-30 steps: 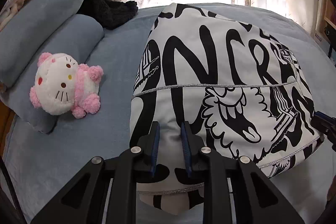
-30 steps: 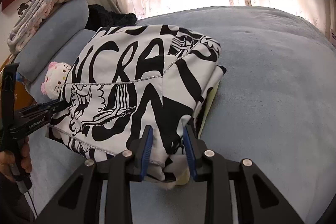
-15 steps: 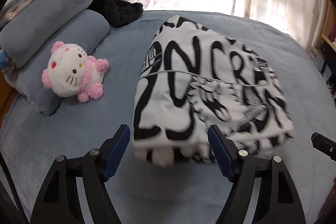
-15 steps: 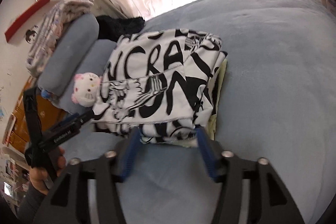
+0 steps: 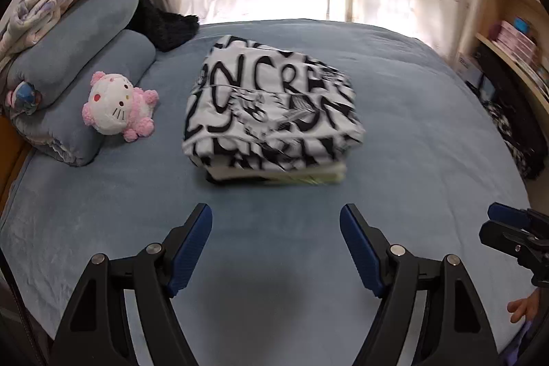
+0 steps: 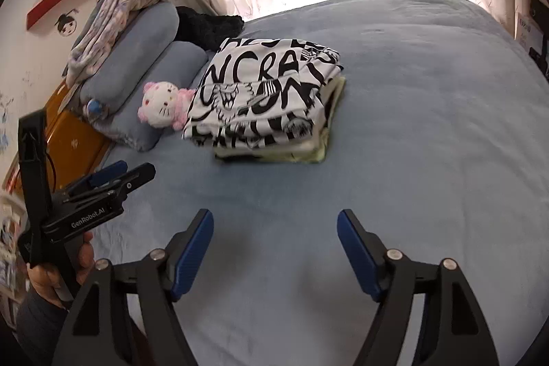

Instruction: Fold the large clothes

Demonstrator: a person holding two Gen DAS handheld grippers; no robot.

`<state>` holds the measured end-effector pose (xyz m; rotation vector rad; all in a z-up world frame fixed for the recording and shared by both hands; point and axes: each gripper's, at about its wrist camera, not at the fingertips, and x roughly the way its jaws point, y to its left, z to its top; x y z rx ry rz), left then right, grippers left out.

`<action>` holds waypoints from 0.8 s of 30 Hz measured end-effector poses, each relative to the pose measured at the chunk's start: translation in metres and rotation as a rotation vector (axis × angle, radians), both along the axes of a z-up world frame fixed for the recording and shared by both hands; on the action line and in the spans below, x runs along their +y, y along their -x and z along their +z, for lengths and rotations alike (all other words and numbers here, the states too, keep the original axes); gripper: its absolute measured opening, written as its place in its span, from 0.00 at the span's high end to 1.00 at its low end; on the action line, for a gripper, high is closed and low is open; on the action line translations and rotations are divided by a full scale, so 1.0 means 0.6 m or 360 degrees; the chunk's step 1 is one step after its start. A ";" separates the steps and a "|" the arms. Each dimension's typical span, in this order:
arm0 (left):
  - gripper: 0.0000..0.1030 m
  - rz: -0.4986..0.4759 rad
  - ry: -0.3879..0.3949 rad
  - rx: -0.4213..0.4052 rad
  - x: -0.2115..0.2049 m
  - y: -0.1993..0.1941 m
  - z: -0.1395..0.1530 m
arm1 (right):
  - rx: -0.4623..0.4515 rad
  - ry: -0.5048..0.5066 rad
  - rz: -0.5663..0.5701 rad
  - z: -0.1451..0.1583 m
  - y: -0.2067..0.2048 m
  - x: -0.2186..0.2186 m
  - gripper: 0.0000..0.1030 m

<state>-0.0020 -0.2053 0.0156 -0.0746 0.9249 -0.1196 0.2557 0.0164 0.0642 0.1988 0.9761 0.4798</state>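
A black-and-white lettered garment point(image 5: 271, 105) point(image 6: 264, 95) lies folded into a thick rectangle on the blue bed point(image 5: 429, 132), with a pale yellow-green layer point(image 5: 308, 178) under its near edge. My left gripper point(image 5: 275, 210) hovers open well short of the pile, nothing between its blue pads. My right gripper point(image 6: 274, 213) is likewise back from the pile, its jaws opening and empty. Each gripper shows at the other view's edge: the right gripper point(image 5: 507, 223), and the left gripper point(image 6: 116, 175) held in a hand.
A pink-and-white plush toy point(image 5: 116, 108) sits left of the pile against blue pillows point(image 5: 85, 33). A black fuzzy item point(image 5: 164, 26) lies by the curtained window. Shelves point(image 5: 514, 36) stand on the right, a wooden nightstand point(image 6: 72, 132) on the left.
Both grippers let go of the garment's near edge, opened wide, and pulled back and up. The folded pile now lies free, farther away in both views.
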 end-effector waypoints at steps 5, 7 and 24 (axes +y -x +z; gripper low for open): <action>0.27 -0.0101 0.0022 -0.0028 -0.040 0.101 0.046 | -0.0056 0.0075 0.0027 0.043 0.108 -0.049 0.18; 0.26 -0.0138 0.0029 -0.0052 -0.056 0.142 0.064 | -0.0084 0.0108 0.0044 0.060 0.147 -0.063 0.18; 0.19 -0.0260 0.0022 -0.0109 -0.157 0.385 0.084 | -0.0195 0.0310 0.0010 0.053 0.376 -0.149 0.18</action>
